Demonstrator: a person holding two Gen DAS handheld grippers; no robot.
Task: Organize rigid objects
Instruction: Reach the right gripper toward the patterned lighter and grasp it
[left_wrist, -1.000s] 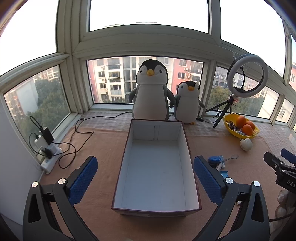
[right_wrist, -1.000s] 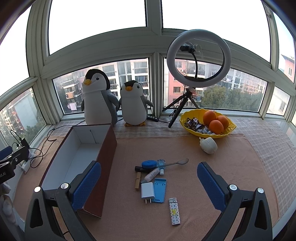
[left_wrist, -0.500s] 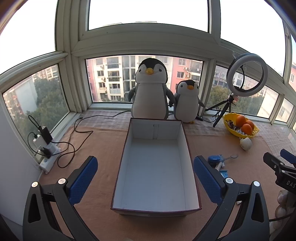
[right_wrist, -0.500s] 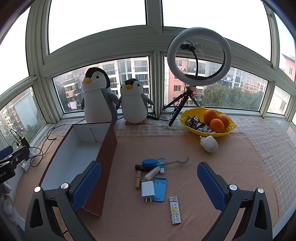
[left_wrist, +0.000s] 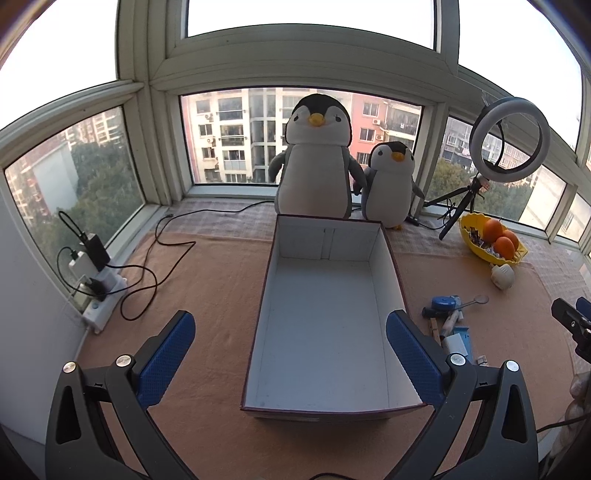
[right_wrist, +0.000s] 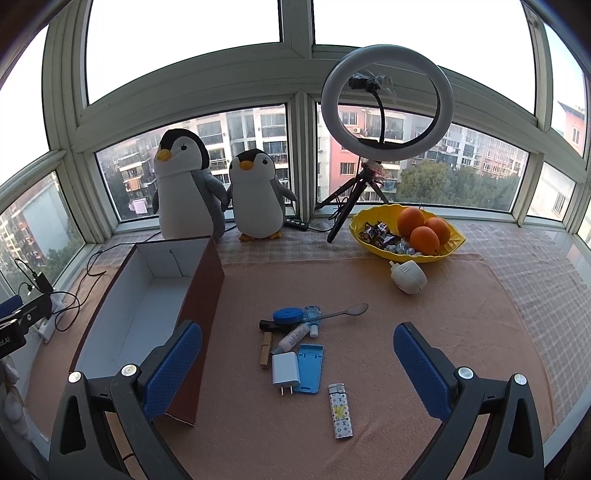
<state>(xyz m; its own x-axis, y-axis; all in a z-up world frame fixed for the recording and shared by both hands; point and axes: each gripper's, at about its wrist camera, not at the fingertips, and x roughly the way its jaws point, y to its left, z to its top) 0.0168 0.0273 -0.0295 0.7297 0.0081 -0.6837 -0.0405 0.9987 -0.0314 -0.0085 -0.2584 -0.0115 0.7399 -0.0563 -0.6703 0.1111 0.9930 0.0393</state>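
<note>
An empty cardboard box with a white inside and dark red outside lies open on the orange cloth; it also shows at the left in the right wrist view. Right of it lies a cluster of small items: a white charger plug, a blue holder, a patterned lighter, a wooden peg, a small white tube, a blue round tape and a metal spoon. My left gripper is open and empty over the box's near end. My right gripper is open and empty above the cluster.
Two plush penguins stand behind the box. A ring light on a tripod, a yellow bowl with oranges and sweets, and a white round object are at the back right. A power strip with cables lies at the left.
Both views have shifted only slightly; the left wrist view drifts a little. Both grippers stay open and nothing on the cloth has moved.
</note>
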